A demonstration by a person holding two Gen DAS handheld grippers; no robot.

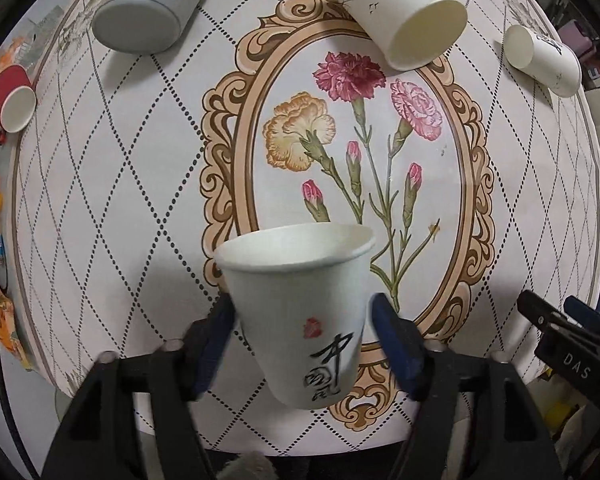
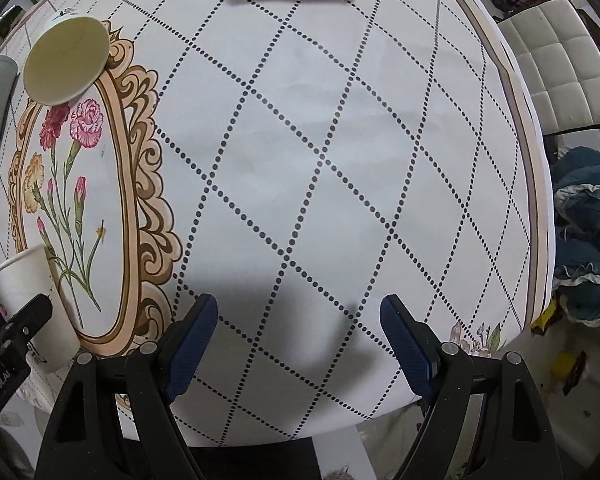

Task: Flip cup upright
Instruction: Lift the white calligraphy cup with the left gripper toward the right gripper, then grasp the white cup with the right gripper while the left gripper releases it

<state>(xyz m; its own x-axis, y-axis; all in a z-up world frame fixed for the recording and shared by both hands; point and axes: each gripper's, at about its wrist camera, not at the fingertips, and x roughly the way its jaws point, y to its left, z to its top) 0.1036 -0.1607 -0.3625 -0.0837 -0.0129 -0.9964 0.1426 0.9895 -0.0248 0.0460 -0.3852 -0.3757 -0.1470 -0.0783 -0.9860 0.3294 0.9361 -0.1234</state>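
I can't tell whether the held cup (image 1: 300,312) touches the worktop (image 1: 140,200); my left claw (image 1: 302,344) hides its base.

Cups, canister and tongs: the count

Four paper cups show in the left wrist view: a white cup with black brush lettering (image 1: 300,316) at 6 o'clock, mouth up, a white cup with small birds (image 1: 396,16) lying on its side at 1 o'clock, another white cup (image 1: 542,60) on its side at 2 o'clock, and one red cup (image 1: 10,98) on its side at 10 o'clock. One grey canister (image 1: 152,8) lies at 11 o'clock. There are two pairs of tongs, the left tongs (image 1: 300,344) and the right tongs (image 2: 298,354), one round bench (image 2: 340,160), and one white padded chair (image 2: 556,64) at 2 o'clock in the right wrist view.
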